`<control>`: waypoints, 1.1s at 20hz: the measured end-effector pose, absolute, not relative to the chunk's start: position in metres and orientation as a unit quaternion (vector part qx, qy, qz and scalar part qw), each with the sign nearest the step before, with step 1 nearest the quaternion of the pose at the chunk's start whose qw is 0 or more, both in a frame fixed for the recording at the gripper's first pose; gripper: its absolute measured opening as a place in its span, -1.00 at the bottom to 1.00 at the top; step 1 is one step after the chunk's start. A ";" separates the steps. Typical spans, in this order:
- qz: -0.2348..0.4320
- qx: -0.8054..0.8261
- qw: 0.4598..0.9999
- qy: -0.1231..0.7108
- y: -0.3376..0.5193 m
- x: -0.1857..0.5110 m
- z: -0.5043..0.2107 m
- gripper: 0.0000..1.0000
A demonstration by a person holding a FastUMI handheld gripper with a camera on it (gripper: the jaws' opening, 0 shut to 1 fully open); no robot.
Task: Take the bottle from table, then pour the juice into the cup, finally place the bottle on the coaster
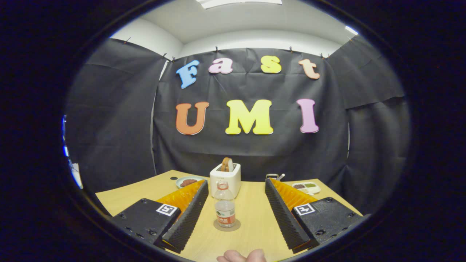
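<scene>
A clear plastic bottle (224, 205) with a red-and-white label stands upright on a round grey coaster (227, 225) on the wooden table (255, 222). It sits between my two fingers, closer to the left one, with a gap on each side. My gripper (236, 185) is open and nothing touches its pads. No cap is on the bottle's neck. A person's fingertips (242, 255) show at the near table edge below the bottle.
A white toaster (225, 178) with a slice of bread in it stands just behind the bottle. A small plate with dark food (187, 181) lies behind the left finger. A white divided dish (307, 187) lies behind the right finger. Black cloth walls close the booth.
</scene>
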State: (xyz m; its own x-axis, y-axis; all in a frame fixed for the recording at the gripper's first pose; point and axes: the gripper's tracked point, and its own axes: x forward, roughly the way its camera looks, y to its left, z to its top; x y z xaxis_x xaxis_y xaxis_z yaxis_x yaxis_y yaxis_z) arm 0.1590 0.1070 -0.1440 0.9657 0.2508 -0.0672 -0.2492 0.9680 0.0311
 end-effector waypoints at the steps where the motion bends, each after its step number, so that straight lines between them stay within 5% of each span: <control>1: 0.119 0.006 0.993 0.028 0.099 0.146 -0.126 1.00; 8: 0.046 -0.006 0.999 0.021 0.043 0.088 -0.057 1.00; 22: 0.066 -0.001 0.997 0.042 0.066 0.043 -0.072 1.00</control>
State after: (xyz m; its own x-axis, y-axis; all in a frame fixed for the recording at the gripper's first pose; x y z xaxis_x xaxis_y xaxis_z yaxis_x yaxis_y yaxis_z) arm 0.0434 0.0663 -0.0717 0.9877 0.1315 -0.0842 -0.1316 0.9913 0.0039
